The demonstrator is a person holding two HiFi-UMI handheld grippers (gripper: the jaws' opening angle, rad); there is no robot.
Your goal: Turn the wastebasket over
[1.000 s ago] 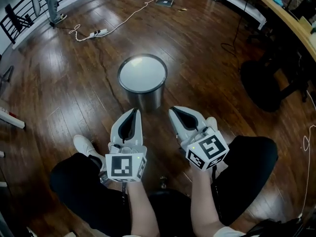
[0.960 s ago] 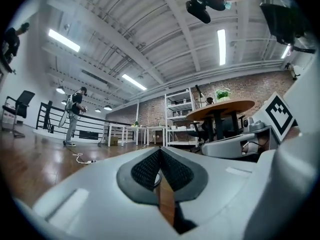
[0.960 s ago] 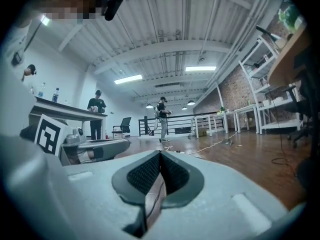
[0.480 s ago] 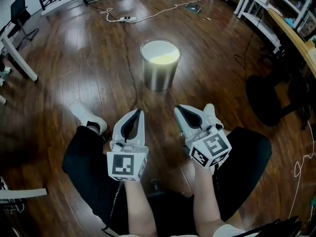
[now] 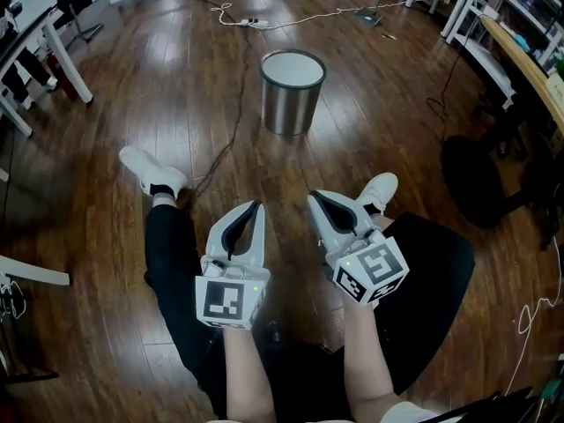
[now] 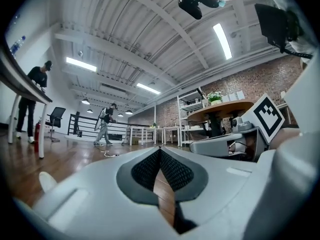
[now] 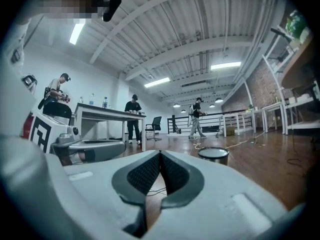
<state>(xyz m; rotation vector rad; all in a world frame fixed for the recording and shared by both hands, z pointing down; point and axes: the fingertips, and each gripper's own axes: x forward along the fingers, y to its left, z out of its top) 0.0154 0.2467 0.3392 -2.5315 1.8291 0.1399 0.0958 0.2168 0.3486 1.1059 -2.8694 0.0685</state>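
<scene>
The wastebasket is a brushed-steel cylinder standing on the wooden floor, its upper face pale and flat-looking. It is far ahead of both grippers, well beyond the person's feet. The left gripper and the right gripper are held side by side over the person's lap, pointing level toward the basket, both shut with nothing between the jaws. In the right gripper view the basket stands right of the shut right gripper. The left gripper view shows the shut left gripper and no basket.
A dark cable runs along the floor left of the basket to a power strip. A black chair base and a desk stand at the right, white table legs at the left. People stand far off.
The basket has drawn away, from just beyond the fingertips to far up the floor. The person's legs and shoes have come into view. Both grippers stayed shut and side by side.
</scene>
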